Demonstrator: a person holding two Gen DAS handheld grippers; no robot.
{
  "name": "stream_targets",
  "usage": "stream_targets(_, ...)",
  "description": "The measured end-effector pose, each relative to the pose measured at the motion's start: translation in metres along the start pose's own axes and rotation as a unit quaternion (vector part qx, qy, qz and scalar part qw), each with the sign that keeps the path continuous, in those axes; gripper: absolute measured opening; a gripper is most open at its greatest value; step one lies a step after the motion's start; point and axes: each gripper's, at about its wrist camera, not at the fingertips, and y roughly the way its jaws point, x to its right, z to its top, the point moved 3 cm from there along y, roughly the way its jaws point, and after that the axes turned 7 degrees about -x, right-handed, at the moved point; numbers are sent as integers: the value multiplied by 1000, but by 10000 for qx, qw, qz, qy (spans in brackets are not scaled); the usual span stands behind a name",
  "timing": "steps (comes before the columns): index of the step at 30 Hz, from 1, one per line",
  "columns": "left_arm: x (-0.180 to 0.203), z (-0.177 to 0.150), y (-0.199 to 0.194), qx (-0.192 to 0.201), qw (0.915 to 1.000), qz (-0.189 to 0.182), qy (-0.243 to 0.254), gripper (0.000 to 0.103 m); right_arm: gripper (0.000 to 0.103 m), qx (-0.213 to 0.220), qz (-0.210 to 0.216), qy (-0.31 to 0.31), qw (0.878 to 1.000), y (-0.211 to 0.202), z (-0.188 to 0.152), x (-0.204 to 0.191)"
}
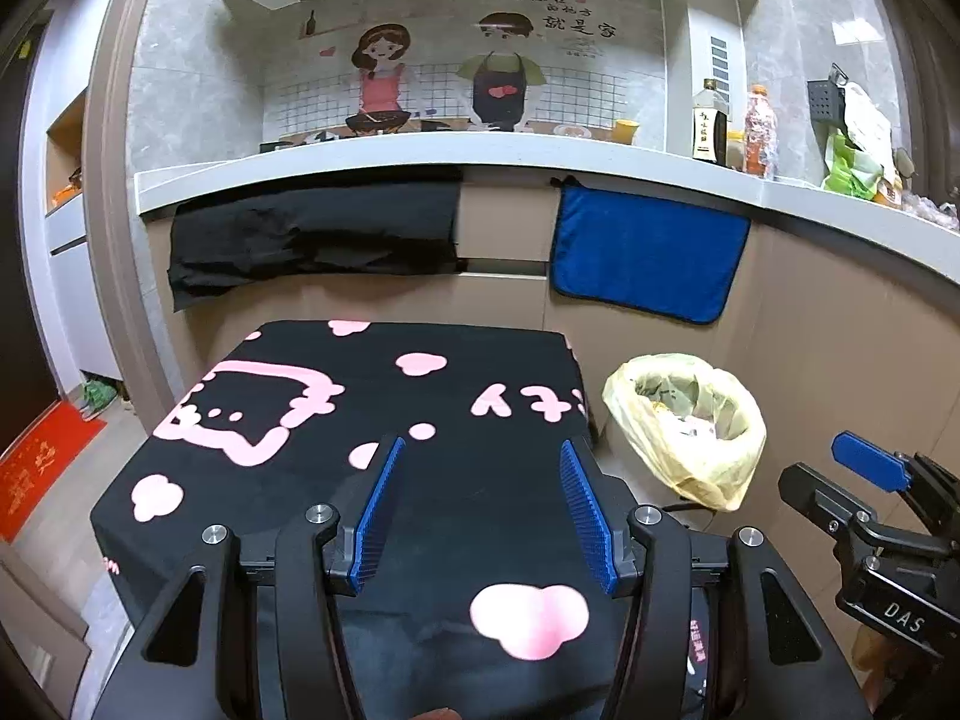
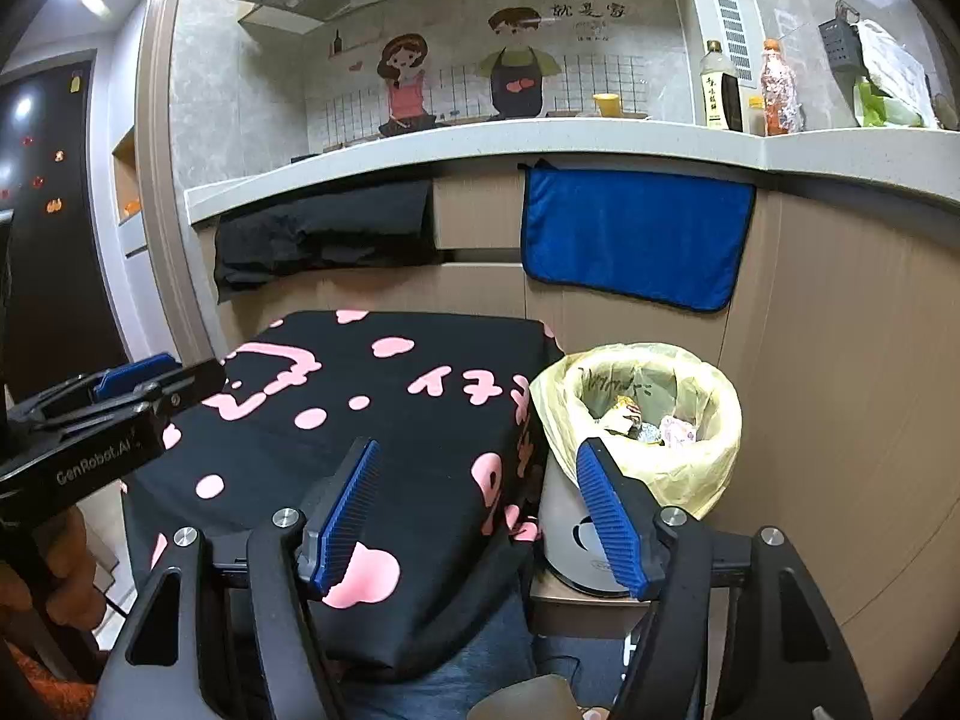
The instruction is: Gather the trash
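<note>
Both tools are hanging empty over the cloth-covered counter (image 1: 384, 396): the left tool (image 1: 480, 516) is gaping partway with nothing between its pads, and the right tool (image 2: 480, 516) is opening, likewise bare. No loose trash is showing on the cloth. The scraps are sitting in the bin (image 2: 645, 420) just right of the counter, inside its yellow bag (image 1: 690, 426). That bag is looking thin, soft and light, likely slippery; I would pinch its folded rim rather than the wall.
</note>
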Motion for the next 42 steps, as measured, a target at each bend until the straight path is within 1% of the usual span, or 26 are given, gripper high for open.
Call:
stream_targets(4, -8, -3, -6, 42, 10000, 47, -61, 54, 67, -38, -33, -65, 10000, 1, -2, -9)
stream_targets(7, -10, -7, -10, 47, 10000, 78, -16, 54, 67, -23, -76, -53, 10000, 0, -4, -13)
stream_targets(16, -12, -10, -14, 72, 9999, 95, 63, 54, 67, -7, 0, 41, 10000, 1, -4, -15)
stream_targets(21, -9, -11, -14, 82, 9998, 91, 146, 54, 67, -16, 3, 60, 10000, 2, -4, -14)
stream_targets(42, -7, -13, -11, -13, 9999, 78, 101, 54, 68, -26, 40, 188, 9998, 1, -8, -7)
